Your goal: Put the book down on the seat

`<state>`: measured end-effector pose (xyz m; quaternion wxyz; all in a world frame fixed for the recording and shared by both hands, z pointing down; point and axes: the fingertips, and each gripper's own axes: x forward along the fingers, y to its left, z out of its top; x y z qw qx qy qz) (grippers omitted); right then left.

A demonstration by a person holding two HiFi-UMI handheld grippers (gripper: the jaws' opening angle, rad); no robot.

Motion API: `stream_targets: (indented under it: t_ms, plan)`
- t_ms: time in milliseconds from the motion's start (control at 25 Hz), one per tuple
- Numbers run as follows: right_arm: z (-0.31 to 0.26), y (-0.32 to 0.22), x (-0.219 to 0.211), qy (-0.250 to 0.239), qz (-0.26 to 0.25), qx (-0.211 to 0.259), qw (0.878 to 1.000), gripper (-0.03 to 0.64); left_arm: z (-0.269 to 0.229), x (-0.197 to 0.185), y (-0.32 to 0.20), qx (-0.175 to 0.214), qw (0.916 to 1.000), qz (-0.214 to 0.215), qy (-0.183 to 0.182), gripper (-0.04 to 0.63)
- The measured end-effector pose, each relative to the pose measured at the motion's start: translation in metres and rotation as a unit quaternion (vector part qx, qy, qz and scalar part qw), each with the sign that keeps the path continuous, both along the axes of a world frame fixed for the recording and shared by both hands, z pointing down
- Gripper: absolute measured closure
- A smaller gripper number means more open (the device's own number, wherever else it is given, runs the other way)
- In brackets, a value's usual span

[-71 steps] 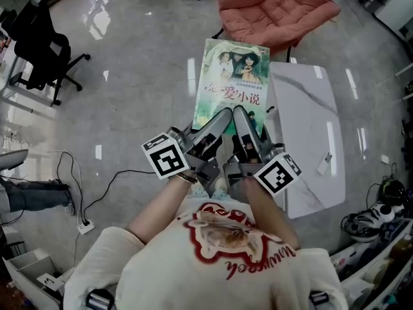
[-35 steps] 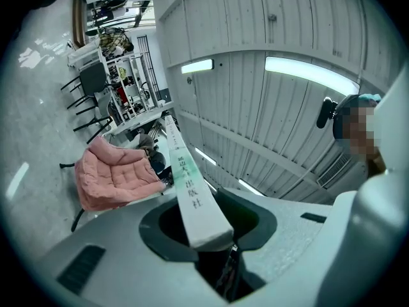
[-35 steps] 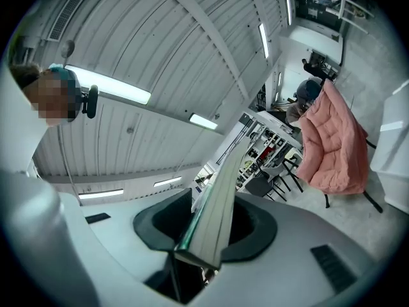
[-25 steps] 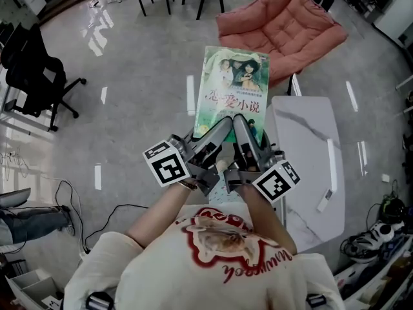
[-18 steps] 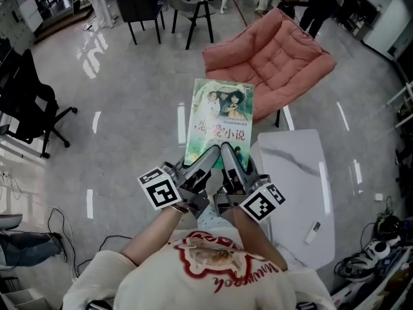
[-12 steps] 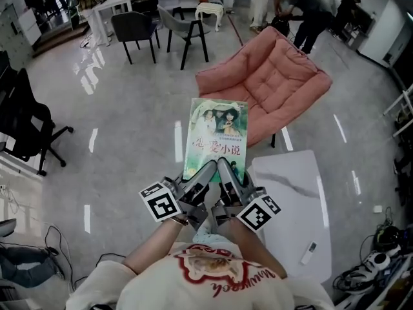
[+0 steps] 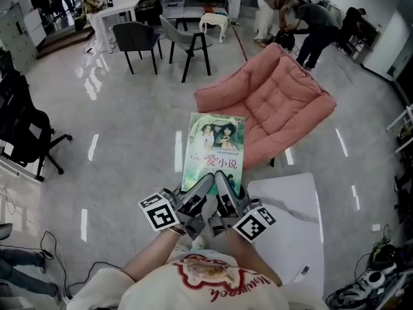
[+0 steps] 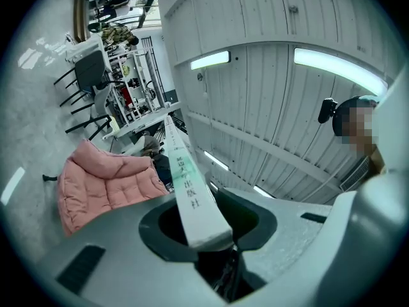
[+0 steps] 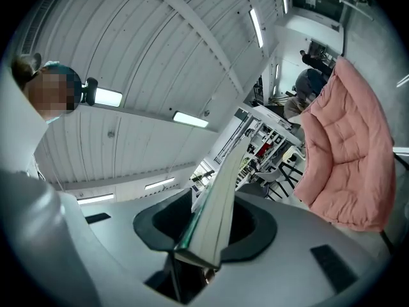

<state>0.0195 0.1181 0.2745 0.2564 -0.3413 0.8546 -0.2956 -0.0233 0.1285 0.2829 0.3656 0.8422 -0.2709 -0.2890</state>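
Seat [image 7: 277, 105]: a pink padded chair that stands on the shiny grey floor [image 7: 129, 128].
Table [image 7: 293, 215]: white marble top, low, at the right side, near the seat.
Book [image 7: 214, 150]: green cover facing up — it is held in the air, just before the seat, not on it.
Left gripper [image 7: 205, 182]: jaws pressed on the book's near edge, at the spine side.
Right gripper [image 7: 221, 179]: jaws pressed on the same edge — at the page side.
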Motion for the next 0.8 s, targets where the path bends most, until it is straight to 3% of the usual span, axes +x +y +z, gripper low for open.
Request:
stream_targets:
  t_ms: [800]
  plan:
    - [0.012,-0.030,-0.001,0.004,-0.004,0.011,1.000,0.483,0.013,-0.001,-0.030,0.003,1.0000,-0.004,0.000,0.491]
